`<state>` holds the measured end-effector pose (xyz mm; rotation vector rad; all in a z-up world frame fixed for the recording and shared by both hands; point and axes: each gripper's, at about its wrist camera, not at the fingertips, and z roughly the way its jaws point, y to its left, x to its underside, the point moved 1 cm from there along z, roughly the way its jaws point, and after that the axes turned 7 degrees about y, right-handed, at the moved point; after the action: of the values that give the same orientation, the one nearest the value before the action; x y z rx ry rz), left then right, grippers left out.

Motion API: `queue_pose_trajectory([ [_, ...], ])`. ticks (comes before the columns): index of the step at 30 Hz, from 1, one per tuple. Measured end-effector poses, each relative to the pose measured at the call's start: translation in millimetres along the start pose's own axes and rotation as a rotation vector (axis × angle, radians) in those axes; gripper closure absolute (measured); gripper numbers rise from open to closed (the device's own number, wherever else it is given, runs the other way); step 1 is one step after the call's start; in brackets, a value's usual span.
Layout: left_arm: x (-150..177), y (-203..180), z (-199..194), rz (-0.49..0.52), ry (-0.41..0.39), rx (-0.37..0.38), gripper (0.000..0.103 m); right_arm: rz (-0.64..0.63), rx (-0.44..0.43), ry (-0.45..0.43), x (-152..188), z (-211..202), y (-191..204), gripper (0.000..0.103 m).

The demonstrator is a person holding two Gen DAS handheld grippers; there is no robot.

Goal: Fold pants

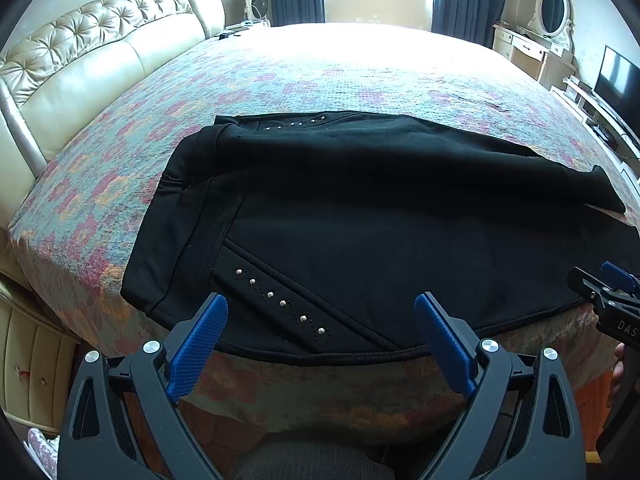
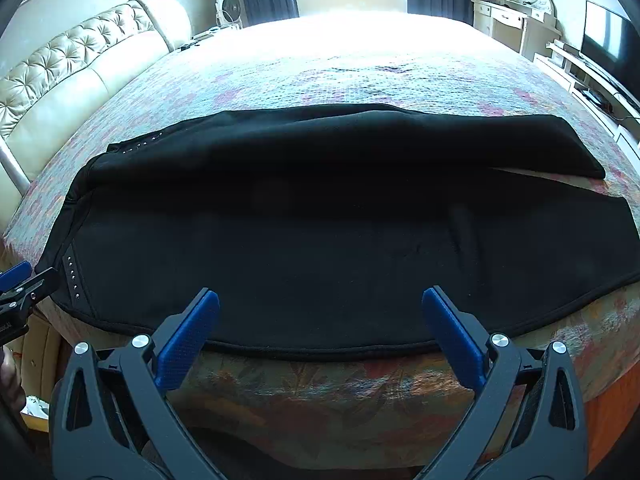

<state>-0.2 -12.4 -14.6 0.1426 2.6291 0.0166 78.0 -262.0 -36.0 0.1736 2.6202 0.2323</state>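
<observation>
At far left a cream headboard (image 1: 92, 60) of tufted, buttoned leather curves along the bed (image 1: 360, 76), whose quilted cover carries a faded floral print in pink, teal and orange. The black pants (image 1: 360, 208) lie crosswise near the bed's front edge, waistband to the left, legs running right; the cloth is matte and soft-looking, with piped hems and slanted rows of small silver studs (image 1: 280, 302) at the pockets. The far leg lies partly lapped over the near one.

The left gripper (image 1: 320, 332) hovers at the near hem by the studs, its blue textured pads (image 1: 200, 344) spread wide, gripping nothing. The right gripper (image 2: 320, 328) hangs further along the hem, equally wide apart and empty; in the left view its black body shows the white letters "DAS", cut off. At far right stand a white oval-mirrored dresser (image 1: 536, 40) and a dark television (image 1: 616, 84).
</observation>
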Motion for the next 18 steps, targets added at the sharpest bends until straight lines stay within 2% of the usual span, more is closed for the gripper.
queue_pose_trajectory([
  [18,-0.4,0.5,0.4,-0.004,0.002,-0.003,0.010,-0.005,-0.004,0.014,1.4,3.6,0.9,0.002],
])
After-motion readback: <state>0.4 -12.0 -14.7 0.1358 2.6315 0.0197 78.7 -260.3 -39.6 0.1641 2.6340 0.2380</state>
